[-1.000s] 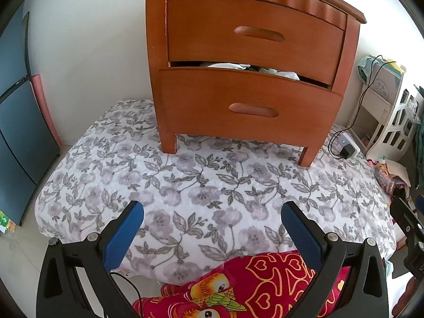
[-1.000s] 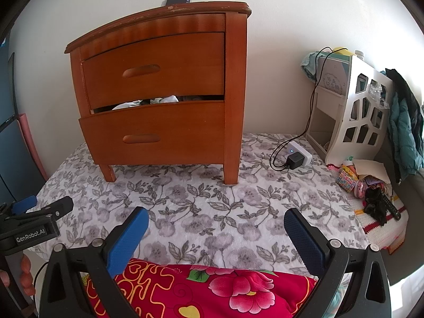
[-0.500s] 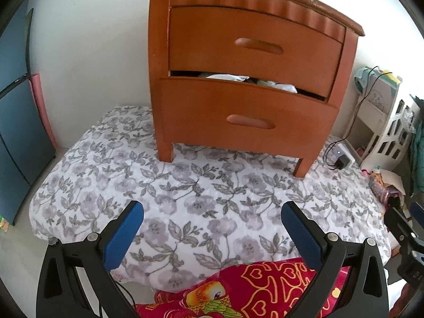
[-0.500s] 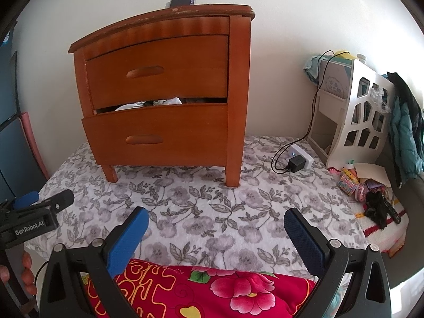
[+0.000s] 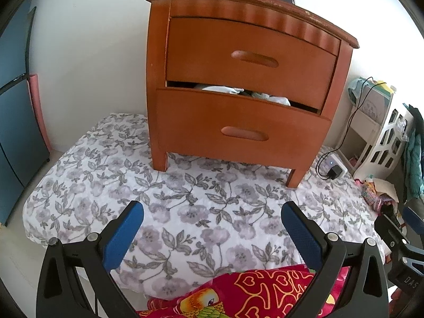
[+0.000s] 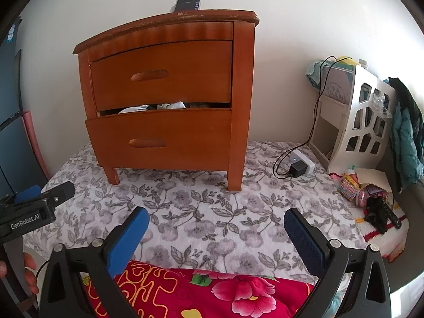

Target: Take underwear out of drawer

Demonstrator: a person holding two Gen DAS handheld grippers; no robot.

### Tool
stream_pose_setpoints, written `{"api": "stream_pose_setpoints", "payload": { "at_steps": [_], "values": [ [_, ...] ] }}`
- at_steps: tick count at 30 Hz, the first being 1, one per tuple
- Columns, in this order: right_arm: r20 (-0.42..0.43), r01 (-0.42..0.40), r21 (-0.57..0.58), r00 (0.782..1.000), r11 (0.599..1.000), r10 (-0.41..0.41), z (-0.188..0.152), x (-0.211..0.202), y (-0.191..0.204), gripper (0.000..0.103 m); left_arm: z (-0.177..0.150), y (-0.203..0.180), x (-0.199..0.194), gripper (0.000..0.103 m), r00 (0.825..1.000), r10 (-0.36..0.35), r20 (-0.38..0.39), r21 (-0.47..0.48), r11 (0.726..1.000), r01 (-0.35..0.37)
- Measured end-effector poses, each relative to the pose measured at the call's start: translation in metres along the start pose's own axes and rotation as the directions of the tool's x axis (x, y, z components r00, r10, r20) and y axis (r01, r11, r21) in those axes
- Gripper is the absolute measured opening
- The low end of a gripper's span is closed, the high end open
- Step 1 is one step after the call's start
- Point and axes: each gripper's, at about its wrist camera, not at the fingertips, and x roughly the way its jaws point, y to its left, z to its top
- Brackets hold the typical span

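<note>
A brown wooden nightstand stands on a floral bedspread against the white wall. Its lower drawer sits slightly pulled out, and white and grey underwear shows in the gap above its front. The upper drawer is pushed in. My left gripper is open, well short of the nightstand, with nothing between its blue pads. My right gripper is also open and empty, equally far back. The left gripper also appears at the right wrist view's left edge.
A phone leans on the wall atop the nightstand. A power strip with charger and cable lies to its right, beside a white cut-out shelf and small clutter. A red patterned blanket lies near me. Blue panels stand left.
Both grippers have risen and tilted up a little, so the nightstand sits lower and more fully in view. Both stay open; the drawer gap is unchanged.
</note>
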Motion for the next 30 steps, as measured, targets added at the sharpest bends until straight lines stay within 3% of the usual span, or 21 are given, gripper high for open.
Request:
{"api": "stream_pose_setpoints", "payload": {
  "at_steps": [13, 30],
  "values": [
    [0.012, -0.002, -0.005, 1.0, 1.0, 0.002, -0.0006, -0.0011, 0.0019, 0.103, 0.0001, -0.0028, -0.006, 0.103, 0.999, -0.023, 0.04, 0.022, 1.0, 0.022],
    [-0.018, -0.015, -0.007, 1.0, 1.0, 0.015, -0.0033, 0.0039, 0.0005, 0.103, -0.0001, -0.0042, -0.002, 0.103, 0.999, -0.041, -0.004, 0.041, 0.998, 0.041]
  ]
}}
